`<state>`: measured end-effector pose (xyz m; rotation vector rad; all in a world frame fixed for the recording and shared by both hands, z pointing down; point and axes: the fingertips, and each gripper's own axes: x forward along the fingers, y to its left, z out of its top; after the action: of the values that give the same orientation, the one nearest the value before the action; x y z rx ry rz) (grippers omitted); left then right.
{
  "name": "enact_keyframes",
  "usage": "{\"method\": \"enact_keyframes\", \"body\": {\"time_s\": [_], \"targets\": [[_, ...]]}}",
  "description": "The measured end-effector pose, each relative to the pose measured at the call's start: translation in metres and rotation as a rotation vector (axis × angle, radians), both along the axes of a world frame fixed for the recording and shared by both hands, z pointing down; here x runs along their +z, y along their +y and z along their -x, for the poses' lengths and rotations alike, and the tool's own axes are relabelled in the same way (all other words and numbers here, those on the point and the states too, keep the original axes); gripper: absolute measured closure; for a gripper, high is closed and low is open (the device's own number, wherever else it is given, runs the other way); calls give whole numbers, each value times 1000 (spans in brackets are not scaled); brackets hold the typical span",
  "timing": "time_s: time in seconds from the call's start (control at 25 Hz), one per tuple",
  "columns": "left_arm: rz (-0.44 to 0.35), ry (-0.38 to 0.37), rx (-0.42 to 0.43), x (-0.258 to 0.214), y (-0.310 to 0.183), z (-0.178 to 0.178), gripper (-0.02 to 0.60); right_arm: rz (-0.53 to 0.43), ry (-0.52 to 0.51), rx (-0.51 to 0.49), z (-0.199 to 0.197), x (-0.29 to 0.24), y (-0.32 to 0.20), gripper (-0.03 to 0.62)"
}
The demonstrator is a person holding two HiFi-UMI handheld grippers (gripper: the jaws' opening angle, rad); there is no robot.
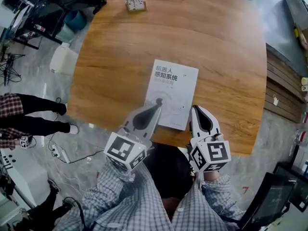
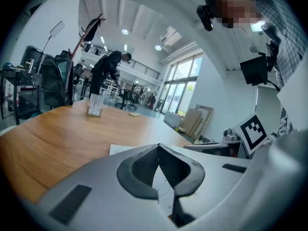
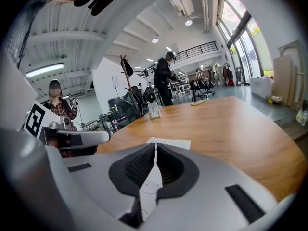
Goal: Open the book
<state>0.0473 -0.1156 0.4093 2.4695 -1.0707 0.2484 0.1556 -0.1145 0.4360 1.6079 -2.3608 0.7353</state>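
The book point(image 1: 172, 93) lies closed and flat, cover up, close to the near edge of the worktop point(image 1: 120, 57) and about midway along it. Its near corners sit just beyond the tips of both grippers.

The left gripper point(image 1: 155, 110) hangs over the book's near-left part with its jaws pressed together and nothing between them. The right gripper point(image 1: 195, 109) is at the near-right corner. Its jaws are also drawn to a thin slit and grip nothing.

To lift the cover cleanly, I judge the right jaws must part a little and take only the cover's free edge, not the pages beneath. The left tip can press down near the spine side so the book does not slide toward the worktop's far edge.
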Motion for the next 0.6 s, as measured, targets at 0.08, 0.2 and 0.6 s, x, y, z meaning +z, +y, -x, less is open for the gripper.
{"method": "enact_keyframes", "body": {"time_s": [0.08, 0.2, 0.6], "targets": [[36, -18, 14, 16, -5, -2, 583, 57, -7, 5, -2, 18, -5, 568], [90, -56, 53, 43, -13, -6, 583, 149, -13, 7, -7, 47, -13, 568], [219, -128, 136, 100, -20, -2, 583, 371, -67, 13, -17, 109, -20, 565]]}}
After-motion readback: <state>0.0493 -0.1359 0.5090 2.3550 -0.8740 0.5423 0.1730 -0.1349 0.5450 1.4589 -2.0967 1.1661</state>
